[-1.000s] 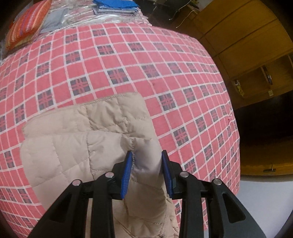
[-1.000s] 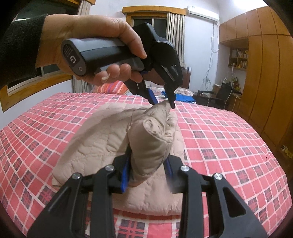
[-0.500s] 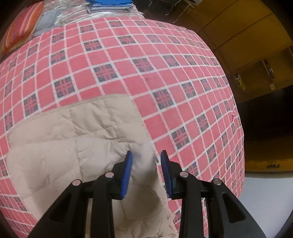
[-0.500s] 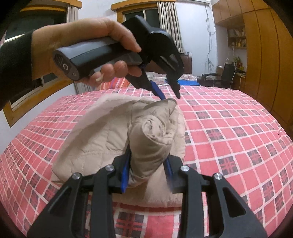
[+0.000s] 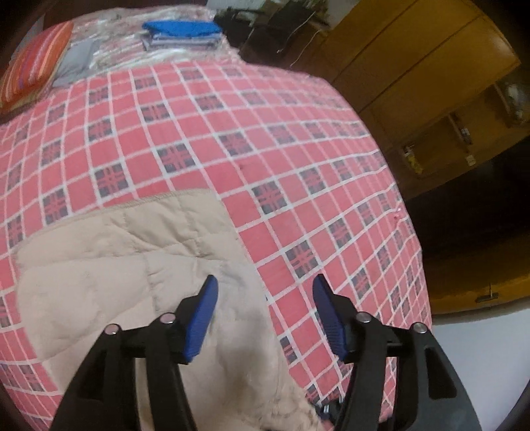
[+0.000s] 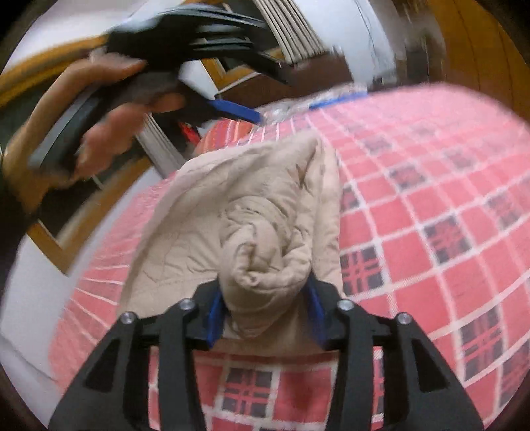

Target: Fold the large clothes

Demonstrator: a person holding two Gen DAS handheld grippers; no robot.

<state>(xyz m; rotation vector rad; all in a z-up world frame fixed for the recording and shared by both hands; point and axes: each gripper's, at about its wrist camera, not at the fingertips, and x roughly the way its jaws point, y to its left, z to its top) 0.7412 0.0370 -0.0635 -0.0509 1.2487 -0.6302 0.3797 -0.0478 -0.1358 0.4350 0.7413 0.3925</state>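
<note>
In the right wrist view the right gripper (image 6: 265, 298) is nearest; its blue pads are pressed against both sides of a bunched roll of the beige quilted garment (image 6: 258, 238), so it is pinching the cloth just in front of the camera; from this pinch the garment runs away from the tool, its long axis pointing forward and a little to the left over the red checked bedspread (image 6: 430, 205), on which the rest of it lies. In the left wrist view the left gripper (image 5: 265, 311) is spread wide with nothing between the pads; it hangs over the right-hand edge of the garment (image 5: 132, 258), one pad above the cloth and the other above the bedspread (image 5: 265, 139). Farther off in the right wrist view a hand (image 6: 96, 139) holds this left tool raised above the far end of the garment, very blurred. I judge the right gripper carries the next fold; the left one must take cloth first. At the far end of the bed lie a striped pillow (image 5: 33, 76) and a folded blue pile (image 5: 182, 31).
</note>
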